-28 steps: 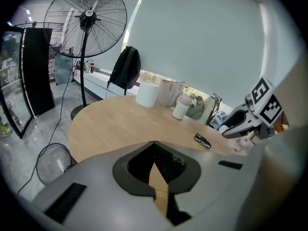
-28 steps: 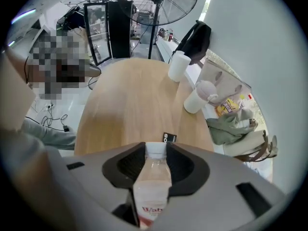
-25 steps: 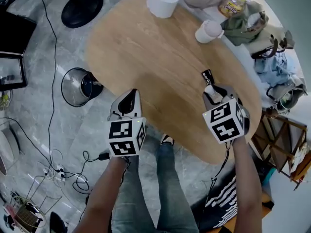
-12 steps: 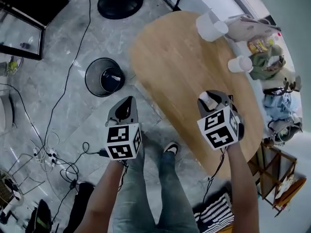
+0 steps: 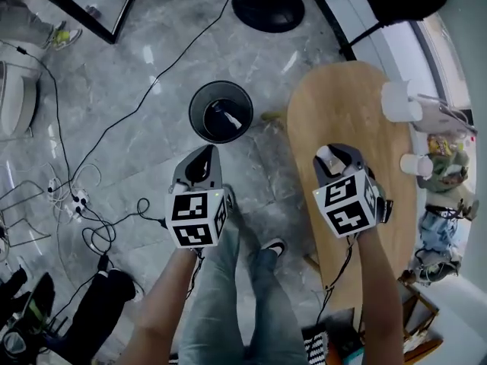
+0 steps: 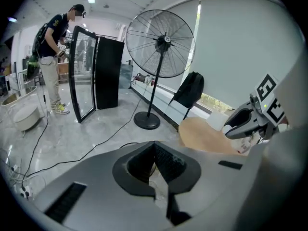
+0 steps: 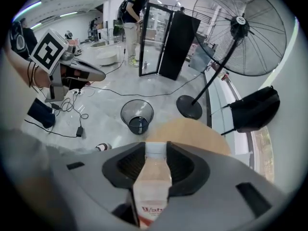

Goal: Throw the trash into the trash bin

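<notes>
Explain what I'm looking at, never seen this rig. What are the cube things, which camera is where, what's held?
There is no robot: a person holds a two-jaw gripper in each hand. The marker cubes are parts of those grippers. The top-down picture comes from a camera on the person's head. The other two cameras ride on the grippers and look along their jaws. The right gripper is clamped on a plastic bottle, the trash. The left gripper has its jaws together; whether a pale scrap sits between them I can't tell. The trash bin stands on the floor beside the wooden table, which carries a white cup.
</notes>
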Demonstrator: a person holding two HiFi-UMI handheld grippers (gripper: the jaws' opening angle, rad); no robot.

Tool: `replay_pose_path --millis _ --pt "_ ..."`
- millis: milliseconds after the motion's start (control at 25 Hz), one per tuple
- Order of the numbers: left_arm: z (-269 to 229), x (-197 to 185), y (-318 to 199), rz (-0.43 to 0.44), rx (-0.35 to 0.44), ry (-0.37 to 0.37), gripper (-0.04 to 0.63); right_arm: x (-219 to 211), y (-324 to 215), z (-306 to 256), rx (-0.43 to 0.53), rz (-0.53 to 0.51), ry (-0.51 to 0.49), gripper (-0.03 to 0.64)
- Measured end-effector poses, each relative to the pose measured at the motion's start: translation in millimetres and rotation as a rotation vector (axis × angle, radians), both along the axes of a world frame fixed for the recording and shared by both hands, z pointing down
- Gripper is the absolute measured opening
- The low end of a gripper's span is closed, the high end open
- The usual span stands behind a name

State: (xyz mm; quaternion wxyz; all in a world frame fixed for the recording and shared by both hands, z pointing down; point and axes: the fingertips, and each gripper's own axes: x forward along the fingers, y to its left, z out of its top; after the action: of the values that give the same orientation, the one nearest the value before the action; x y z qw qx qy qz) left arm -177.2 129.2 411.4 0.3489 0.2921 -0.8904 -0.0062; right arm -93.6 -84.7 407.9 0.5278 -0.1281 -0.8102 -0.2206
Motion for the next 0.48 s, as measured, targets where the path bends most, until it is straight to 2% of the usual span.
replay_pose_path --millis 280,480 --pt "4.4 -30.0 69.7 -0.144 -0.010 0.013 0.009 -71.0 70.1 6.2 -0.018 -0.159 -0.003 0.140" --pt "10.8 -52.9 106.2 -0.217 -0.017 0.038 0.009 -115.6 101.5 6.2 -0.027 -0.219 0.000 0.140"
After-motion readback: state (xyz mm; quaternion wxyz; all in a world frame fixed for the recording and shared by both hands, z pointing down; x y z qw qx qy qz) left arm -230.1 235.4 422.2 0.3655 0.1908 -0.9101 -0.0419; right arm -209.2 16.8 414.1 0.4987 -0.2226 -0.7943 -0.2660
